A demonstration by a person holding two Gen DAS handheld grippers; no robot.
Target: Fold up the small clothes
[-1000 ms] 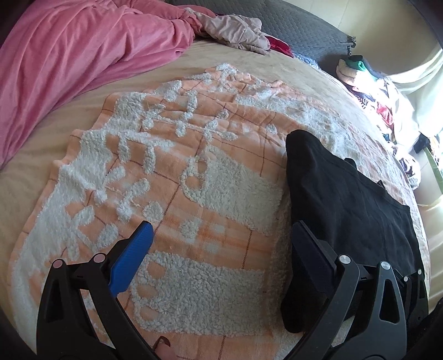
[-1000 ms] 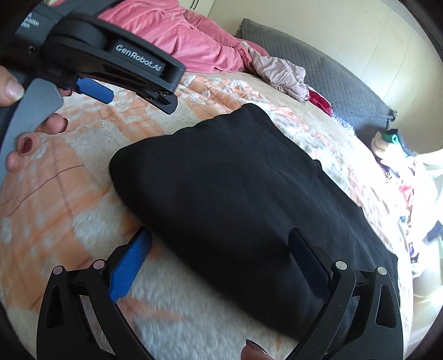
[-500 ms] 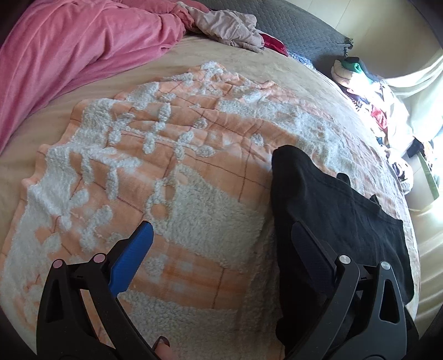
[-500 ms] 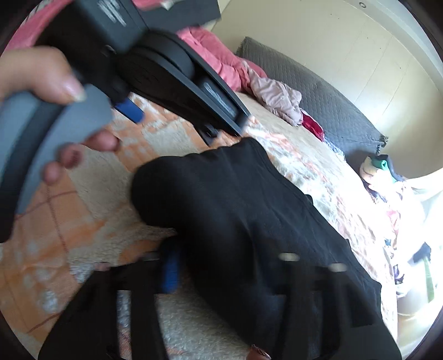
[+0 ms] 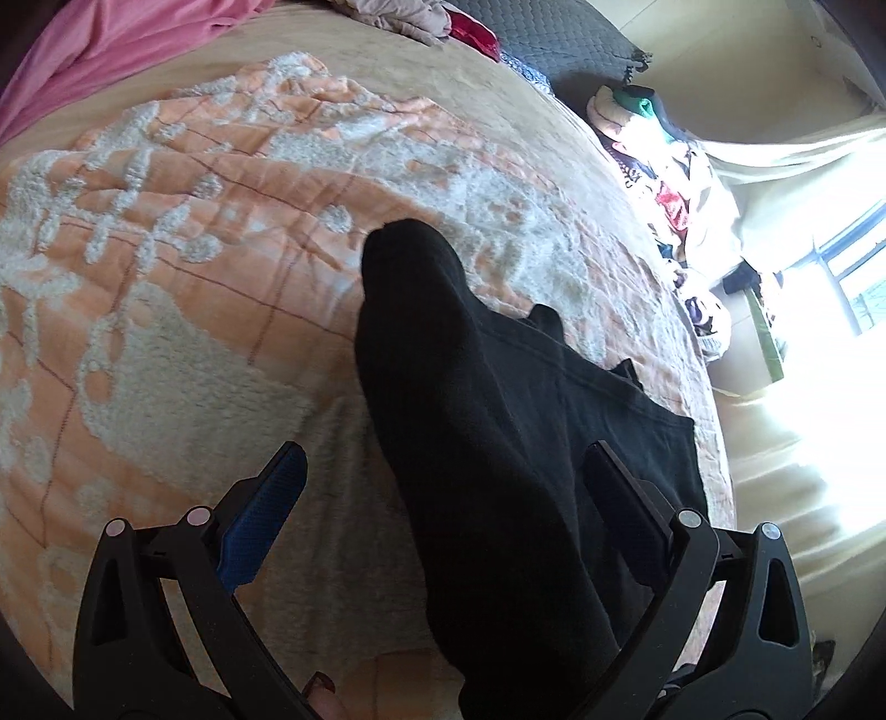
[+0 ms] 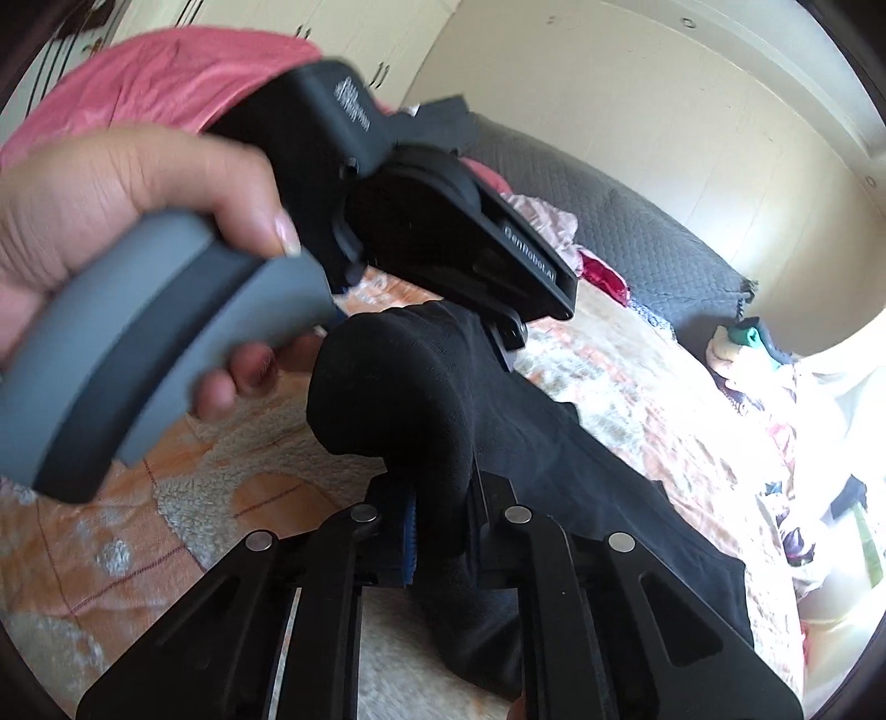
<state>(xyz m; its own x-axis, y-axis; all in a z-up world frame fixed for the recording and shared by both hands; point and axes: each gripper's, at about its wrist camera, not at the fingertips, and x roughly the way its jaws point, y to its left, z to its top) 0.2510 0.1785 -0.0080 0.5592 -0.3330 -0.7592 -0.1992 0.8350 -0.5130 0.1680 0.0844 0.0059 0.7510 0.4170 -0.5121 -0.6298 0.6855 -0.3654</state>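
On the left of the bed lies a pink blanket [image 5: 111,50]. Next to it, an orange and white fuzzy blanket [image 5: 166,266] is spread flat over the bed.

The black cloth [image 5: 487,421] lies on the right part of the fuzzy blanket. It is long. Its long side runs from the near edge of the bed, between the tools, away toward the far right side. One corner of it is lifted up off the blanket and pokes up like a little hill, pointing toward the far end of the bed.

The left tool [image 5: 443,487] has its two fingers wide apart. The black cloth passes between them, but the pads do not press it. It holds nothing. In the right wrist view a hand [image 6: 111,210] holds this tool by its grey handle, a bit blurred.

The right tool [image 6: 440,531] is squeezed shut on the black cloth. It pinches a fold of the cloth near the raised corner, and the pinched part looks lifted off the blanket, though the view there is dark.

Far right, a heap of mixed clothes [image 5: 664,183] sits by a bright window.
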